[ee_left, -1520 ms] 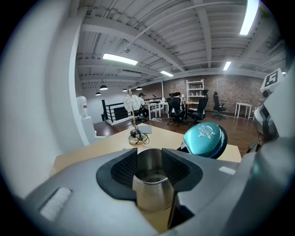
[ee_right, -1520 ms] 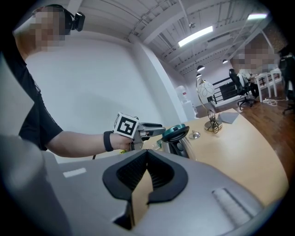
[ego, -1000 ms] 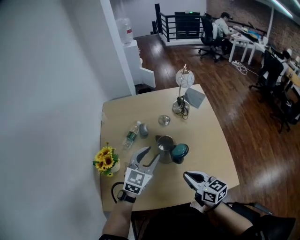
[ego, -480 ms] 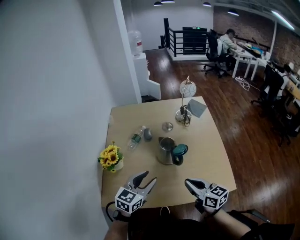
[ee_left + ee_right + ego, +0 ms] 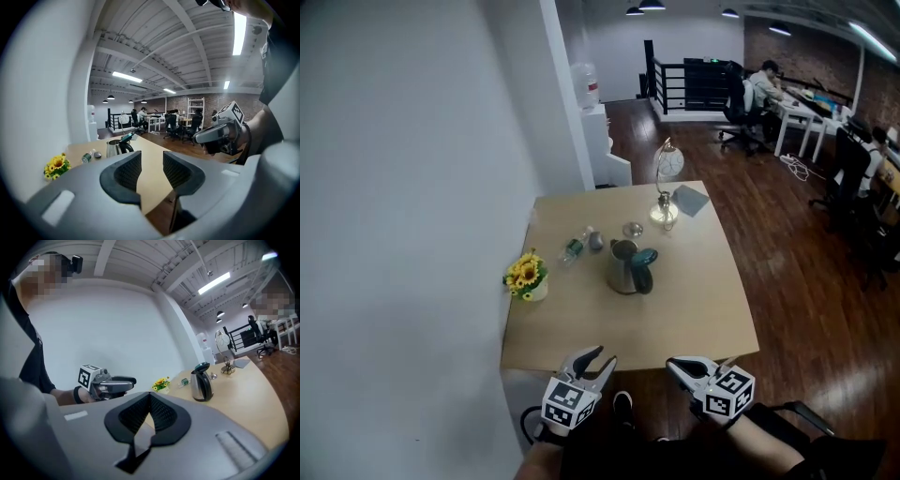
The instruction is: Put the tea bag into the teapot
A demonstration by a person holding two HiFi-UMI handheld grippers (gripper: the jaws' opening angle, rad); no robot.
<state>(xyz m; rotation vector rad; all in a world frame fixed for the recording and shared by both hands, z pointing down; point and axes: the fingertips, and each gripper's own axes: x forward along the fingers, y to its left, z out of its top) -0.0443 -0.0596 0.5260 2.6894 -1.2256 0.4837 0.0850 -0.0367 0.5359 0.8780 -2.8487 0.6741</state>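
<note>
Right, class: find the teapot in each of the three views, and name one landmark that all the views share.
Head view: teapot just above the picture's centre.
Left gripper view: teapot left of centre, above the left jaw.
Right gripper view: teapot right of centre.
Shared landmark: sunflowers, left of the teapot in every view.

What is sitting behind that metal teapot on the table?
A small round metal piece, a lying bottle and a lamp. The teapot hides whatever is right behind it.
</note>
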